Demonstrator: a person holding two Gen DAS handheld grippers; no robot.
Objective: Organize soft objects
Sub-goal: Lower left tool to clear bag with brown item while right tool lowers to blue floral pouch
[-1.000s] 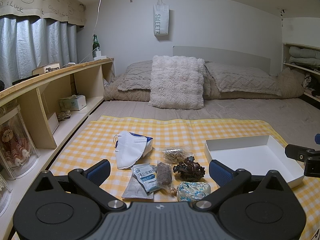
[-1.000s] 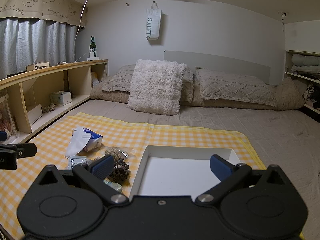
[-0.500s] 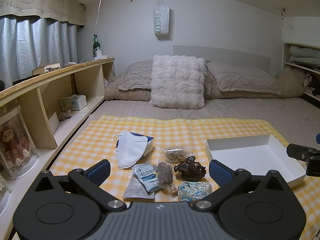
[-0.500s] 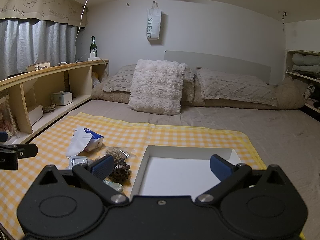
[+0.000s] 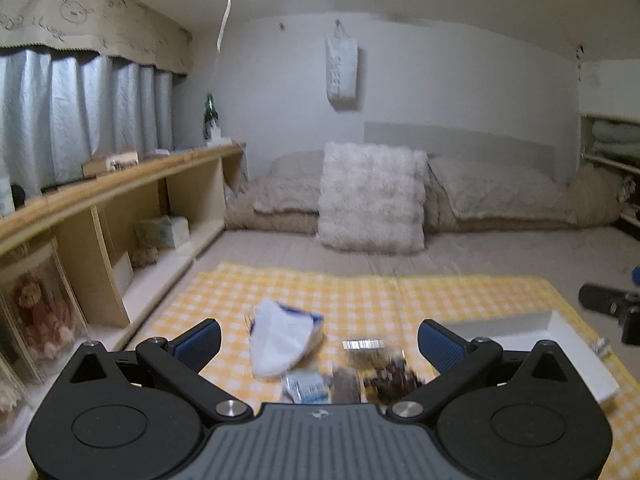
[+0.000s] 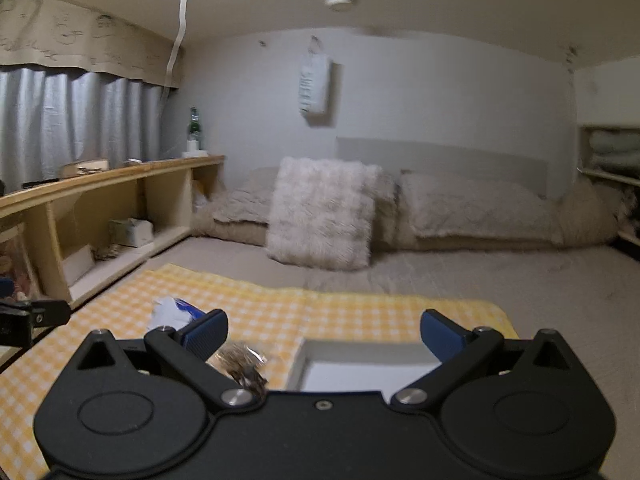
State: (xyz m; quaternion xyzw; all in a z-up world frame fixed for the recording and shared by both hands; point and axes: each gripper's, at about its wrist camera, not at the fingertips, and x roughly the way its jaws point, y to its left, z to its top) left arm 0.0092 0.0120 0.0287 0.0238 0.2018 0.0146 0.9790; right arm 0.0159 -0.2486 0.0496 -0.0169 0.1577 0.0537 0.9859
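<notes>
Hovering spread and empty, the left gripper (image 5: 318, 338) and right gripper (image 6: 323, 330) have grasped nothing; next, descend to the face mask (image 5: 280, 340) at 11 o'clock.

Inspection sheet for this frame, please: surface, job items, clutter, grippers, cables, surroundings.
Surface: yellow-and-white checked cloth spread on a grey bed.
Job's things: white folded face mask, small blurred packets beside it, open white shallow box to their right, nothing visible in it.
Clutter: nothing seen on the cloth beyond these.
Grippers: left gripper open, holding nothing; right gripper open, holding nothing.
Cables: white cord hanging from the ceiling.
Surroundings: fluffy white cushion, wooden shelf, green bottle, grey curtains.
</notes>
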